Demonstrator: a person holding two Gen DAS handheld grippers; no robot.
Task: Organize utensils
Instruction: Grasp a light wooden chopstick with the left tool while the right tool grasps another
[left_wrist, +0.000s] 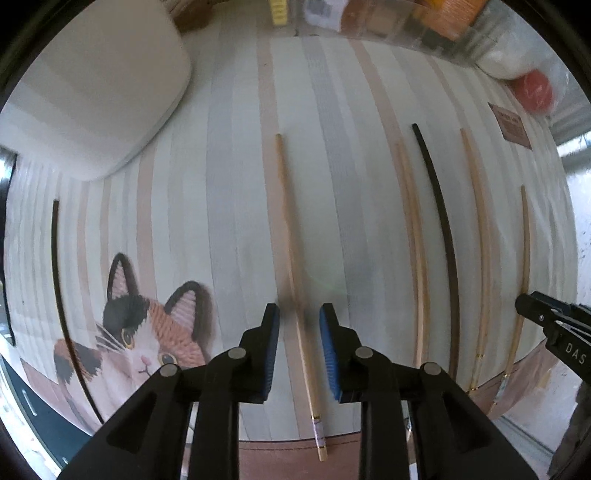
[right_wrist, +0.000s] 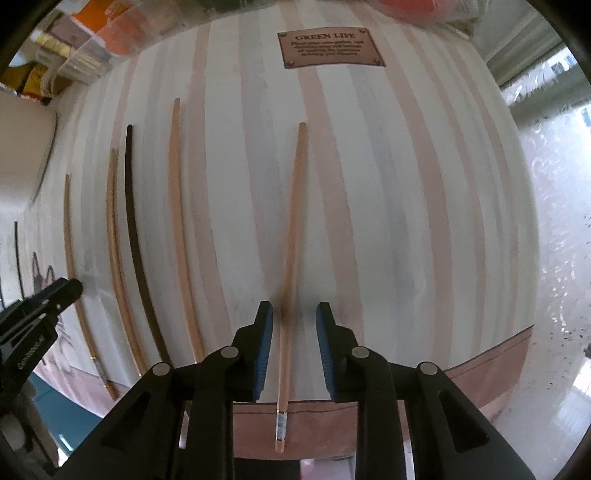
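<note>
Several chopsticks lie side by side on a striped placemat (left_wrist: 229, 221). My left gripper (left_wrist: 299, 319) points down over a wooden chopstick (left_wrist: 290, 229), which lies between the blue pads without touching them. My right gripper (right_wrist: 293, 317) stands the same way over another wooden chopstick (right_wrist: 295, 206), which lies close to the left pad with a thin gap. Both grippers are open. Between the two grippers lie two wooden chopsticks (left_wrist: 413, 240) (left_wrist: 482, 240) and a black chopstick (left_wrist: 441, 229). These are also in the right wrist view, with the black chopstick (right_wrist: 135, 240) second from the left gripper's side.
A white rounded box (left_wrist: 92, 92) sits on the mat's far left corner. Another black chopstick (left_wrist: 55, 277) lies beside a cat picture (left_wrist: 147, 332). A brown "GREEN LIFE" label (right_wrist: 328, 48) marks the far right. Packets (left_wrist: 424, 18) crowd the back edge, and the mat's brown near border (right_wrist: 480, 376) is close.
</note>
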